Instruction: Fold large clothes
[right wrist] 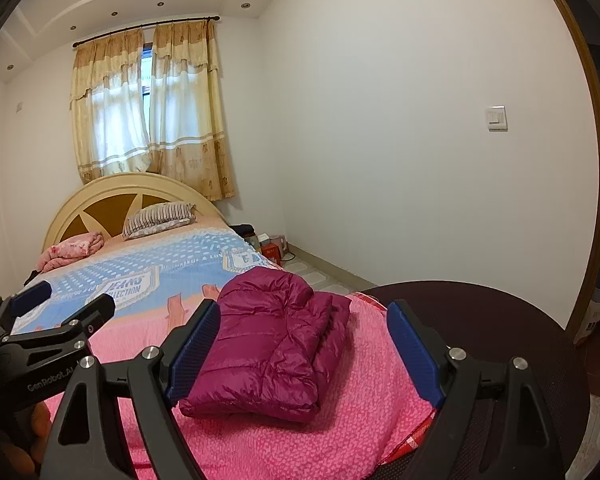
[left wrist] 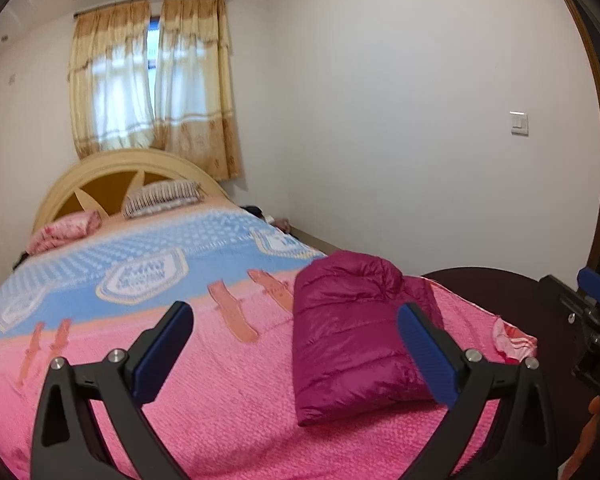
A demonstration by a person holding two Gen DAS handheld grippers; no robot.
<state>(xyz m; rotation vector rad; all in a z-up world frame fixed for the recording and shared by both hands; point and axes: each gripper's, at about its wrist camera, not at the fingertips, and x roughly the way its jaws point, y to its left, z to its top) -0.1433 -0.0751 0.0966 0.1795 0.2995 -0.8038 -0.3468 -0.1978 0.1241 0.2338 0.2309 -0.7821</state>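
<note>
Your magenta jacket (right wrist: 272, 344) is glossy, quilted, puffy cloth. Under it the pink bedspread (right wrist: 340, 432) looks matt and nubbly. Your fingers (right wrist: 414, 354) carry ribbed blue pads on matt black plastic.

A magenta quilted puffer jacket (right wrist: 268, 348) lies folded into a thick, roughly rectangular bundle on the pink bedspread (right wrist: 340, 436) near the bed's foot, its shiny fabric creased, a rounded part, perhaps the hood, bunched at the far end

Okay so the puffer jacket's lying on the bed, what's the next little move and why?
Probably nothing more than drawing both grippers back: the magenta jacket already lies folded in a compact bundle on the pink bedspread, and the left gripper and right gripper are both open, holding nothing.
</note>
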